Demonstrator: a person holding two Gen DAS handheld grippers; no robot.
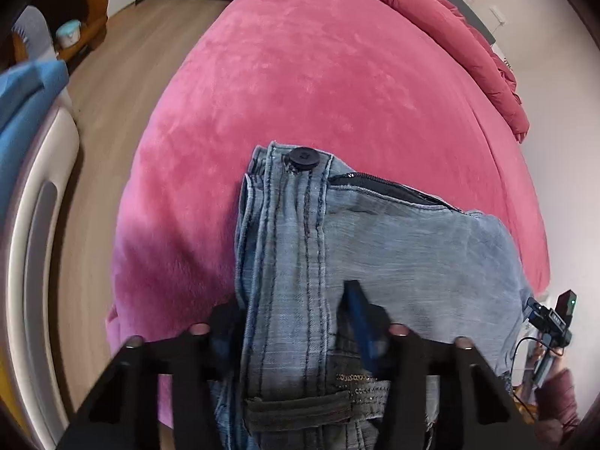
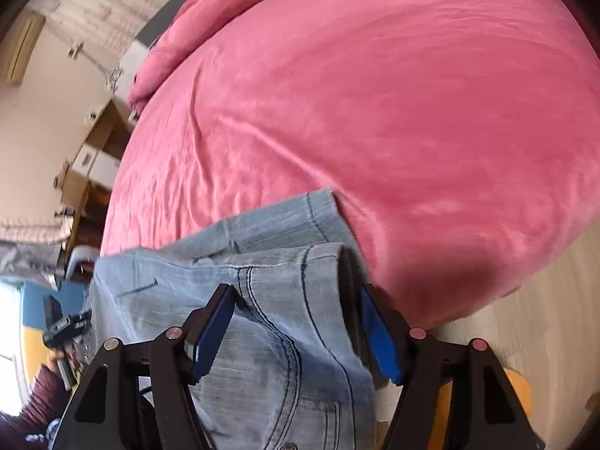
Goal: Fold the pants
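Denim fills both wrist views: we hold the pants [image 1: 375,247] up over the near edge of the bed [image 1: 300,75], not yet laid flat. Our left hand-held gripper [image 1: 288,318] is clamped on the waistband by the button [image 1: 303,157]; our right hand-held gripper [image 2: 296,330] pinches a seamed edge. We judge the layers already doubled lengthwise, but the remaining folds and the laying down are still to do.

Home bedroom: bed [image 1: 318,75] under pink plush cover, wood floor [image 1: 123,60] (wallpapered wall [image 2: 101,3] behind).
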